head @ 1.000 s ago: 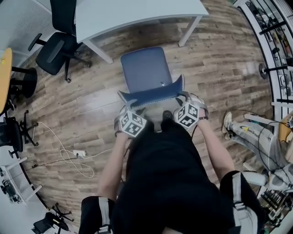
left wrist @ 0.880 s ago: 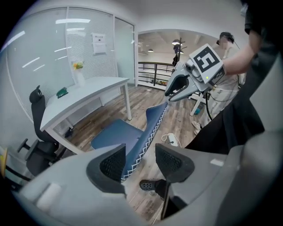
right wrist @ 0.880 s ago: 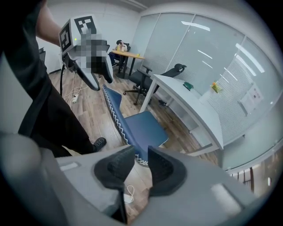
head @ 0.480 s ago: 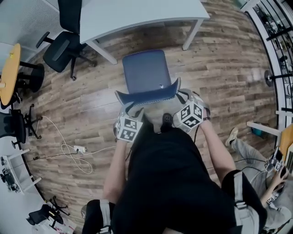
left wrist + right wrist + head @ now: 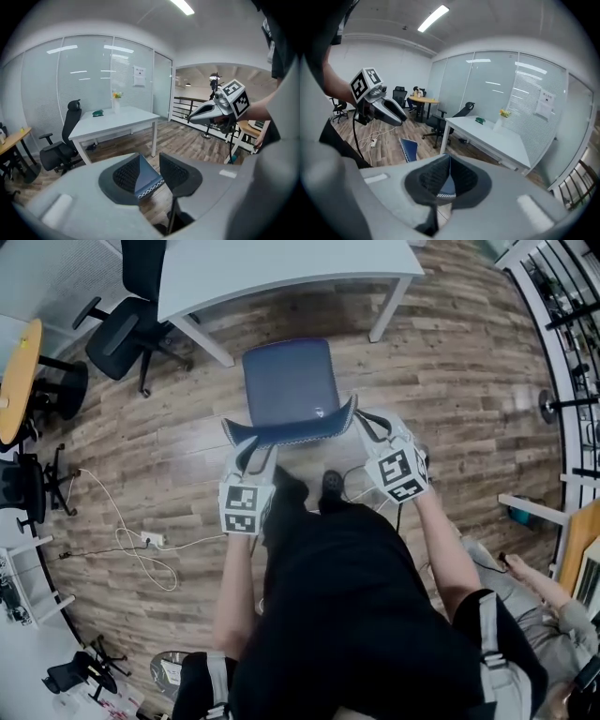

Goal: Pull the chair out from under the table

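Observation:
The blue chair (image 5: pixel 286 382) stands on the wood floor just in front of the white table (image 5: pixel 281 268), its backrest (image 5: pixel 286 432) nearest to me. My left gripper (image 5: pixel 247 454) hovers by the backrest's left end. Its jaws are closing with a gap still between them, and in the left gripper view (image 5: pixel 150 164) only the chair's stitched corner (image 5: pixel 147 180) shows through the gap, beyond the pads. My right gripper (image 5: pixel 367 424) is by the right end, jaws together (image 5: pixel 449 161), with nothing gripped. The chair (image 5: pixel 408 149) shows below it.
A black office chair (image 5: pixel 122 334) stands left of the table, and a round yellow table (image 5: pixel 14 381) sits at the far left. A white cable with a power strip (image 5: pixel 141 542) lies on the floor at the left. A seated person's legs (image 5: pixel 525 577) are at the right.
Both grippers have come off the backrest's top edge and moved slightly apart, towards its two ends. The chair has stayed where it was.

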Motion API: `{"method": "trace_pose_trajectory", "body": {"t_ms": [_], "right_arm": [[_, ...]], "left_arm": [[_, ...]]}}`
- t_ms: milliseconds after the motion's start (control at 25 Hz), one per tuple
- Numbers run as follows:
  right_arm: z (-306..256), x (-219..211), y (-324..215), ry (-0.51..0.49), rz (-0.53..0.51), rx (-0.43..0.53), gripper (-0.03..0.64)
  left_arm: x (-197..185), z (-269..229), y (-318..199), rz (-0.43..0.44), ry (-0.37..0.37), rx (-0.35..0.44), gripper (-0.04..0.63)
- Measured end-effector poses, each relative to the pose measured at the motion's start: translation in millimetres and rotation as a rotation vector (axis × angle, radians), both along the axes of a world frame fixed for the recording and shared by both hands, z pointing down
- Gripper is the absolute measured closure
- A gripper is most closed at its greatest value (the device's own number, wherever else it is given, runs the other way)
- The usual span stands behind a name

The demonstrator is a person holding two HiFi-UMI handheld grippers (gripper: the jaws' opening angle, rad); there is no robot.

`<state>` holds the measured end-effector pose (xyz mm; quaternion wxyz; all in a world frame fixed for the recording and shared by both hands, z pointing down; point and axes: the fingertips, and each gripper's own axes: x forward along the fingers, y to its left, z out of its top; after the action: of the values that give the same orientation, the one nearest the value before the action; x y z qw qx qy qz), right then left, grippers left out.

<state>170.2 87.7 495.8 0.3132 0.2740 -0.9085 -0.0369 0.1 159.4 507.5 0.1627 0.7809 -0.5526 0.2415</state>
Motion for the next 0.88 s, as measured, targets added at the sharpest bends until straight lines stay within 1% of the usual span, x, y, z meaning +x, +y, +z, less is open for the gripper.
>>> {"method": "trace_pose_trajectory", "body": {"t_ms": [120, 240, 480, 680, 880], "right_arm": [[-23.3, -2.6, 2.6, -0.079, -0.015, 0.012, 0.614], [-45.2, -6.6, 2.2, -0.153, -0.005, 0.017, 0.614], [-82.7, -12.9, -3.0, -0.293, 0.008, 0.0, 0.614], [-104.0, -18.3, -6.4, -0.364, 0.015, 0.009, 0.615], [-119.2, -18.3, -7.6, -0.414, 0.001, -0.013, 0.615]], "left_arm": [[4.2, -16.0, -5.2, -0.017, 0.031, 0.046, 0.468], [6.8, -30.1, -9.2, -0.018, 0.052, 0.08, 0.478], [6.8, -58.5, -18.2, -0.036, 0.094, 0.145, 0.498], [3.9, -78.7, -19.0, -0.052, 0.125, 0.192, 0.529], [3.1, -98.4, -21.3, -0.06, 0.145, 0.227, 0.546]]}}
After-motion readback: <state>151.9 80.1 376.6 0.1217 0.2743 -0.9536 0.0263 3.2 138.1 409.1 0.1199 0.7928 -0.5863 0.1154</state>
